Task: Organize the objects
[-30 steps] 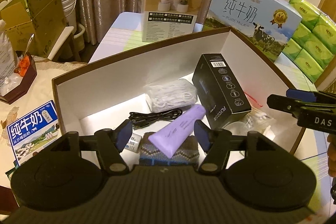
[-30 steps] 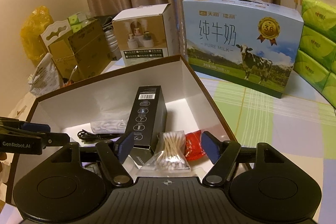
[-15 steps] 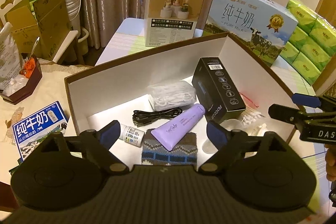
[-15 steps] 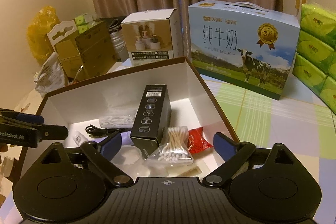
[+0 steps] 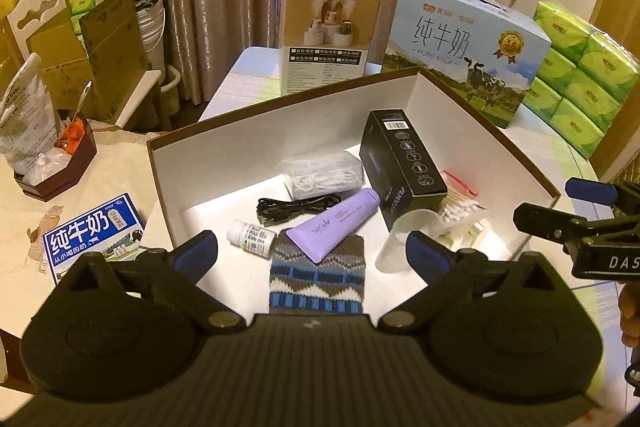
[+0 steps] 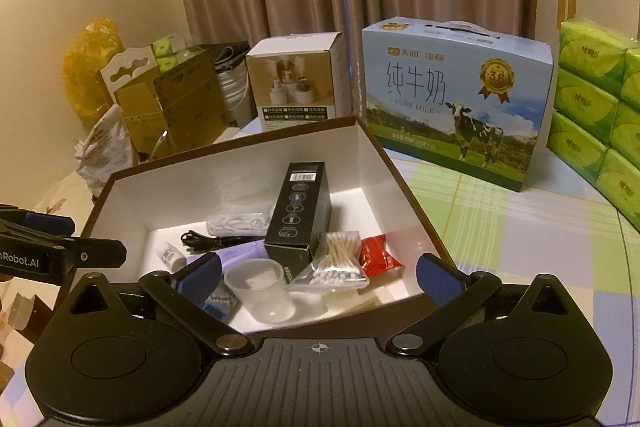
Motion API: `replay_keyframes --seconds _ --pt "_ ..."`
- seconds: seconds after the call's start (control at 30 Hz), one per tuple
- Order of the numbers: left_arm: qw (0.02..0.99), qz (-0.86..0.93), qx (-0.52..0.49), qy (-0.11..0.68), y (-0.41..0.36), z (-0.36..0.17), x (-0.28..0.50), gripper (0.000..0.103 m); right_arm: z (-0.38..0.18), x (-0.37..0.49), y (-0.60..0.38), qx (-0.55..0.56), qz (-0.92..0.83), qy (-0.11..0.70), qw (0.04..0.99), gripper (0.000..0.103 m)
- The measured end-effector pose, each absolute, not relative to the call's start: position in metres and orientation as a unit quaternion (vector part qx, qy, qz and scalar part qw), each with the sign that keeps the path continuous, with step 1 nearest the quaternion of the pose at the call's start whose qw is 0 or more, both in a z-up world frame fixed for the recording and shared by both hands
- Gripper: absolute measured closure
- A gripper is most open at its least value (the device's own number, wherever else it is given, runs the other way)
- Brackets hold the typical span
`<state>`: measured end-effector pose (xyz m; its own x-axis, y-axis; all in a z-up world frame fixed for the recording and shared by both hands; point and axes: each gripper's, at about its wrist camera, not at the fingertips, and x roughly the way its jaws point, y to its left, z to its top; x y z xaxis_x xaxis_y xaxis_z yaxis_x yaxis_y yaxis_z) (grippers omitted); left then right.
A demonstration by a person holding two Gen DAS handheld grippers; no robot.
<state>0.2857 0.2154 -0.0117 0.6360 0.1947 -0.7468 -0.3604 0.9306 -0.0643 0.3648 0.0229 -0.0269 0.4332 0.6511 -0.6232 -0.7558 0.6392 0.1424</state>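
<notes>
Left gripper (image 5: 312, 253) jaws widened, empty; lilac plastic tube (image 5: 335, 225) lay released between them on patterned knit pouch (image 5: 317, 279). Right gripper (image 6: 319, 273) likewise spread, empty. Placement judged complete.

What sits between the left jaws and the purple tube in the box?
Nothing visible. The left gripper is open and empty above the box's near edge. The purple tube lies uncovered, its flat end resting on the knit pouch; the small bottle lies just left of it.
</notes>
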Motion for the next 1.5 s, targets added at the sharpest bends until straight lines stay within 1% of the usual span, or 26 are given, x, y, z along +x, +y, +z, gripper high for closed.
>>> replay_keyframes --seconds 0.5,0.67,0.83,1.0,1.5 --pt "0.903 0.166 -0.091 0.385 0.18 0.006 0.243 0.003 -0.014 0.324 -0.018 -0.07 0.43 0.323 0.84 0.002" --pt "0.905 0.162 -0.095 0.382 0.162 0.009 0.223 0.001 -0.01 0.306 -0.039 -0.068 0.43 0.329 0.838 0.002" --pt "0.906 0.161 -0.096 0.379 0.14 0.012 0.201 0.001 -0.006 0.288 -0.065 -0.066 0.429 0.33 0.838 0.002" --pt "0.913 0.159 -0.075 0.368 0.111 0.018 0.179 0.001 -0.005 0.274 -0.091 -0.059 0.42 0.339 0.84 0.002" --pt "0.913 0.147 -0.093 0.368 0.046 0.023 0.132 0.001 0.003 0.24 -0.165 -0.054 0.409 0.369 0.833 0.002"
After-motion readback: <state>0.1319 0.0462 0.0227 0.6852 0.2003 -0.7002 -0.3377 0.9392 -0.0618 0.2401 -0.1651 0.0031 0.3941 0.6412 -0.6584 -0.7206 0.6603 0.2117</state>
